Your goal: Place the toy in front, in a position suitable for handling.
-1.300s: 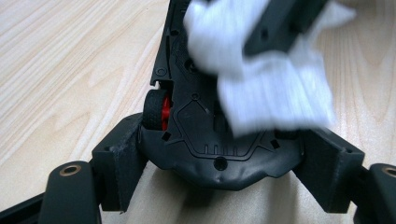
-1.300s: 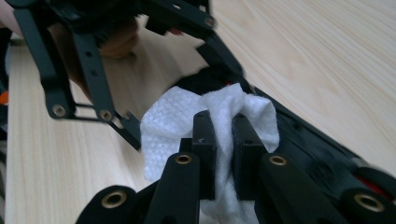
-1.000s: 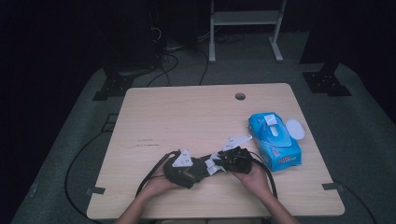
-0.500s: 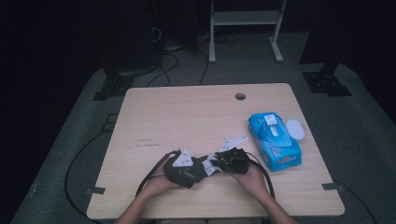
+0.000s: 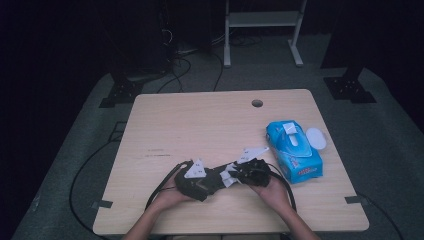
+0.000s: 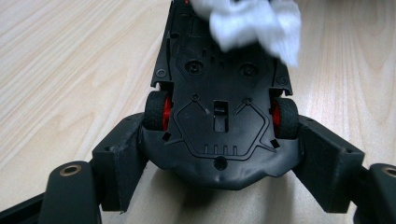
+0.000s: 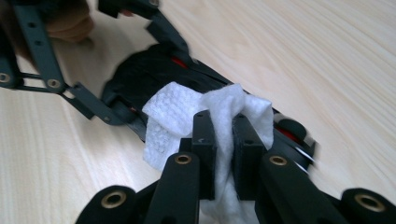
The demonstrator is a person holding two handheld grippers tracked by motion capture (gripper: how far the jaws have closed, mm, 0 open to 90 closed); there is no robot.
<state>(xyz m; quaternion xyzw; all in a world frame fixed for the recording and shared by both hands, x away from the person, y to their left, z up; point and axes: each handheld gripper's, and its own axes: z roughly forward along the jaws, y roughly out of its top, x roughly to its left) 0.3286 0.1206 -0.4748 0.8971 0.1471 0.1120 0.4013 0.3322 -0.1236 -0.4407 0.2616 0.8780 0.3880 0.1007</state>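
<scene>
In the left gripper view, my left gripper [image 6: 219, 156] is shut on a toy car [image 6: 219, 93] turned belly up, showing a black underside and red wheels with black tyres. Its pads [image 6: 122, 154] press on both sides of the car at one axle. My right gripper [image 7: 224, 135] is shut on a crumpled white wipe [image 7: 173, 116], which rests against the car's underside [image 7: 140, 77]. In the high view both grippers meet tip to tip near the table's front edge, left gripper [image 5: 212, 181] and right gripper [image 5: 239, 174], with the wipe [image 5: 229, 176] between them.
A blue pack of wipes [image 5: 295, 150] with its white lid [image 5: 316, 138] flipped open lies to the right of my right hand. The wooden table [image 5: 200, 120] has a cable hole [image 5: 257, 103] at the back. Cables trail off the front left edge.
</scene>
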